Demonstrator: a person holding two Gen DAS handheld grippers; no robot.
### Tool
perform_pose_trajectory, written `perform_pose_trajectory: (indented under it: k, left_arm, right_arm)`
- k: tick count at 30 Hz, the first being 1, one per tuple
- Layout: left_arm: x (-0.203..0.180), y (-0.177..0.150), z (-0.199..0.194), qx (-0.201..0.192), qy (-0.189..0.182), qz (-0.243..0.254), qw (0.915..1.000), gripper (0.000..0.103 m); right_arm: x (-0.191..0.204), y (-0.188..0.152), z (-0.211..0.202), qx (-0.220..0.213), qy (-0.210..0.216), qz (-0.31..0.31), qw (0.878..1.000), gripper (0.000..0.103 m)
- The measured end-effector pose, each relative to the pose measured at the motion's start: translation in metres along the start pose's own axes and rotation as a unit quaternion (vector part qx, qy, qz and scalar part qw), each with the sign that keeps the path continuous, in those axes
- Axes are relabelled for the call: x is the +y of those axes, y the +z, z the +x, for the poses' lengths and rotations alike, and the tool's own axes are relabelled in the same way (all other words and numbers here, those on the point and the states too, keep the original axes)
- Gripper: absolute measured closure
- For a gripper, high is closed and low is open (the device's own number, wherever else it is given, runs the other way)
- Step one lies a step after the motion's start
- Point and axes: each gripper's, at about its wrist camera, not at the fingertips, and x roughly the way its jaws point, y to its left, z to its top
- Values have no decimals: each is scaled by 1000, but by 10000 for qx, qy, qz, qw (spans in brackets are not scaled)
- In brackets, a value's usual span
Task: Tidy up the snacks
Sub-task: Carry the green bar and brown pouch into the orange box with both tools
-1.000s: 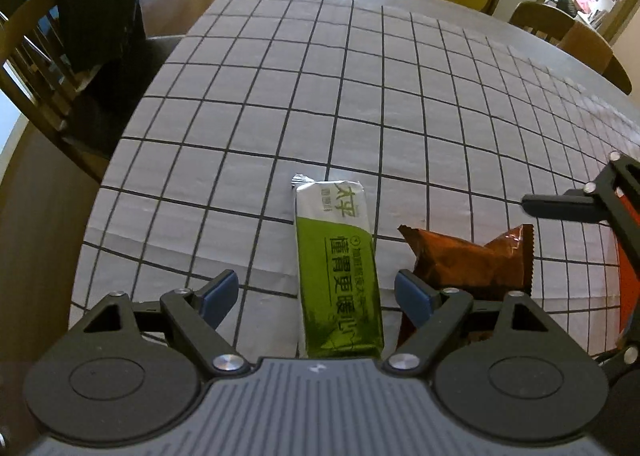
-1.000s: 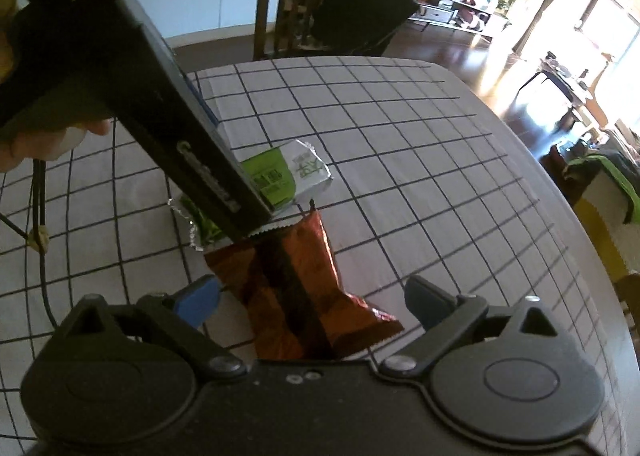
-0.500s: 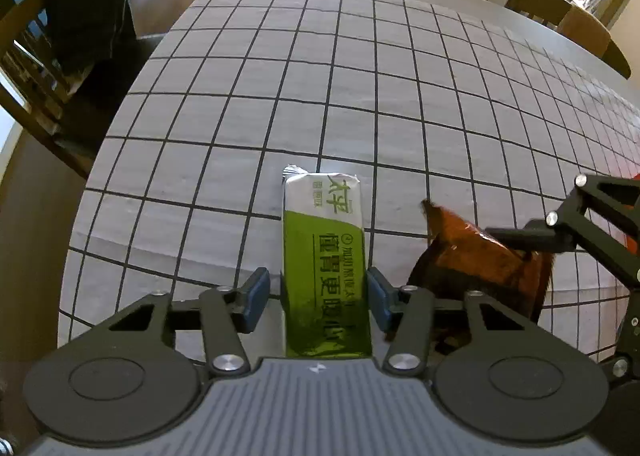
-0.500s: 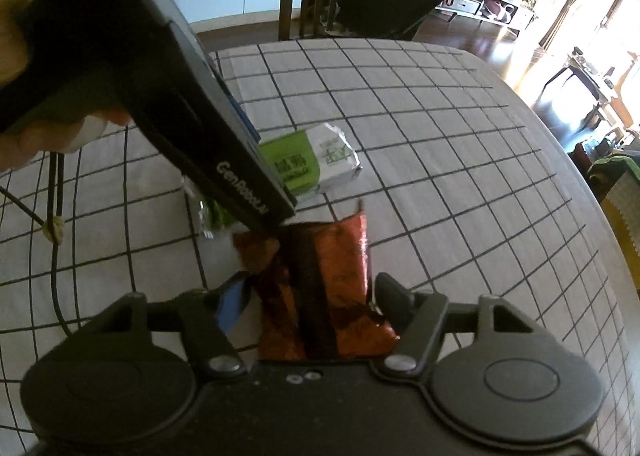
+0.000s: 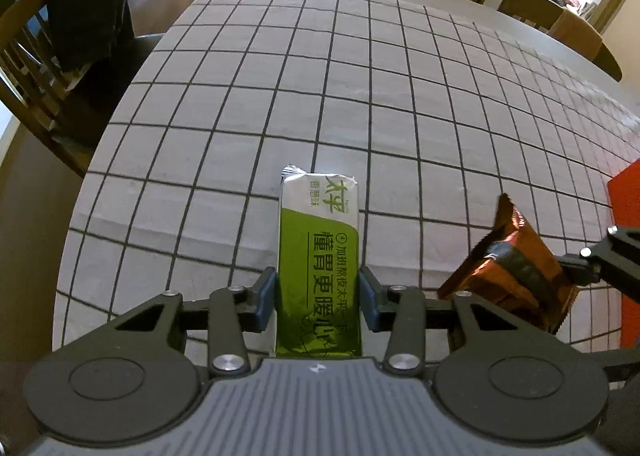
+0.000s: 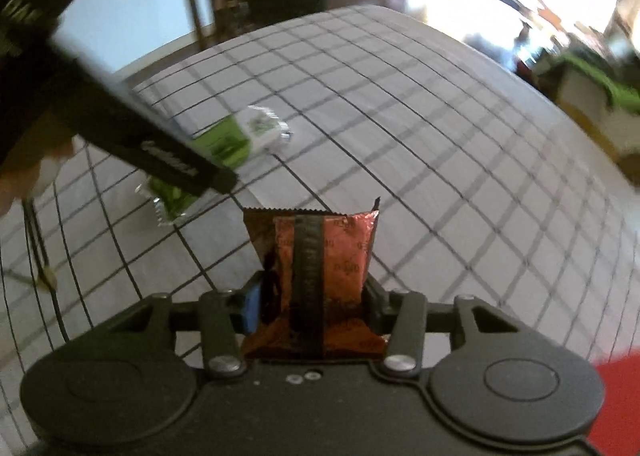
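A green and white snack pack (image 5: 318, 256) lies lengthwise on the checked tablecloth (image 5: 360, 96). My left gripper (image 5: 318, 296) is closing on it, its blue pads against both long sides. In the right wrist view the same green pack (image 6: 236, 140) shows behind the left gripper's body. A red-brown foil snack bag (image 6: 320, 268) stands between the fingers of my right gripper (image 6: 314, 310), whose jaws are closing and pressing its sides. The foil bag (image 5: 516, 268) is tilted up off the cloth at the right of the left wrist view.
Wooden chairs stand at the table's far edges, one with a dark cloth (image 5: 88, 24) over it. A red object (image 5: 626, 208) sits at the right edge of the table. A hand (image 6: 24, 176) holds the left gripper's handle.
Both grippers have gone from wide open to closed against their packs. The right gripper has rolled and tipped the foil bag up off the cloth.
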Motion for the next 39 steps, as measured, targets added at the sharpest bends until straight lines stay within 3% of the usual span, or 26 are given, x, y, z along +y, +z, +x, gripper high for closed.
perform_pose_trajectory:
  k: [8, 19, 39]
  left_arm:
    - [-5, -19, -11, -27, -119, 8, 9999, 61]
    - [-34, -51, -47, -160, -435, 295, 9985, 61]
    - [-154, -50, -123, -746, -1165, 1204, 9830, 61]
  right_arm:
    - [-9, -30, -29, -84, -117, 1027, 9946, 57]
    - [-22, -81, -83, -465, -104, 2235, 9735, 59]
    - [-73, -148, -183, -1438, -770, 3261, 9312, 59]
